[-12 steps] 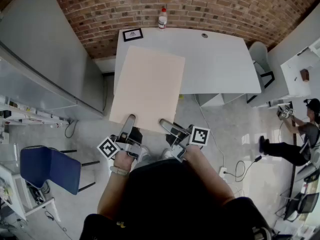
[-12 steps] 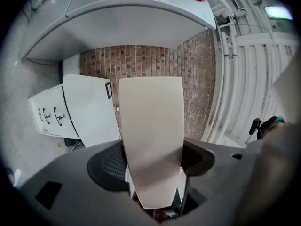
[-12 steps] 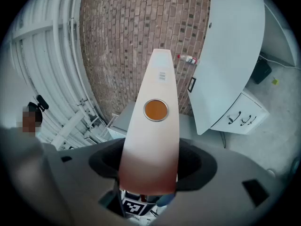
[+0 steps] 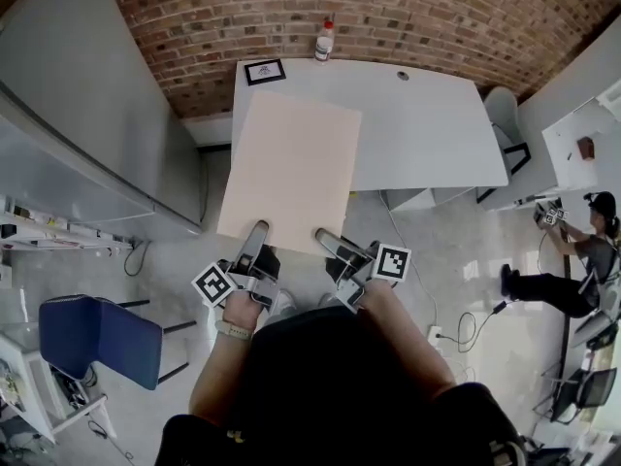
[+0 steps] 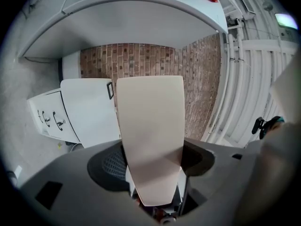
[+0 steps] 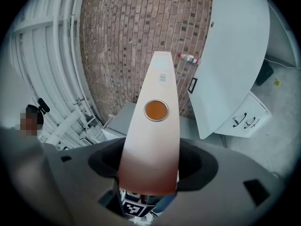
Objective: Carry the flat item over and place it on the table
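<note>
A large flat beige board (image 4: 291, 173) hangs in the air in front of me, its far end over the near left corner of the white table (image 4: 427, 124). My left gripper (image 4: 257, 231) is clamped on the board's near edge at the left. My right gripper (image 4: 325, 237) grips the same edge at the right. In the left gripper view the board (image 5: 150, 131) runs out from between the jaws toward the table (image 5: 87, 109). The right gripper view shows the board (image 6: 153, 140) edge-on with an orange disc (image 6: 155, 110) on it.
On the table's far edge stand a white bottle with a red cap (image 4: 324, 40) and a small framed card (image 4: 264, 71). A grey cabinet (image 4: 78, 115) lines the left, with a blue chair (image 4: 97, 341) at lower left. A person (image 4: 582, 260) sits on the floor at right.
The board and both grippers have edged toward the table. The blue chair has slid down and left in the head view.
</note>
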The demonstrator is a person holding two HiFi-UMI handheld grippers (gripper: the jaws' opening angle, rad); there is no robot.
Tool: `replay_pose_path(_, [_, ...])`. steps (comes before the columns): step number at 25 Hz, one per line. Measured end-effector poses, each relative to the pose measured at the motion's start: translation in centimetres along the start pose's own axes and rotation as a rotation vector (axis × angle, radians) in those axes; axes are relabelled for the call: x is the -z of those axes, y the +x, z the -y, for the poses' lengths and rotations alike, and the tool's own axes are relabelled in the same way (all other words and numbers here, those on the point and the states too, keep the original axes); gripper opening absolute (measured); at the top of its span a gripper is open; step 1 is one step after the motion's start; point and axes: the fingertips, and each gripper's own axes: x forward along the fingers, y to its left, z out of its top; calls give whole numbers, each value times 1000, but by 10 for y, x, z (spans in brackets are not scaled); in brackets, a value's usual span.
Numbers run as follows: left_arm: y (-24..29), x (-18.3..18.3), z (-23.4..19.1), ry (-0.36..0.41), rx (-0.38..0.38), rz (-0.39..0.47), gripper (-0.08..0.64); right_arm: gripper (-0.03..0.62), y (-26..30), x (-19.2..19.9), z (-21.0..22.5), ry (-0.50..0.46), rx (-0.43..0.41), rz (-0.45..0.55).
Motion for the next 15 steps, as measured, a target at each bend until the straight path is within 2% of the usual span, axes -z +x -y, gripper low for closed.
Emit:
replay_pose_path(5, [1,-17,-9,-34,-9,-12,304,319,19,-4,5,15,4,31])
replay_pose_path(15, [32,-38,-38,-44,-52,-16,302,321,42,-28,37,41,33,6])
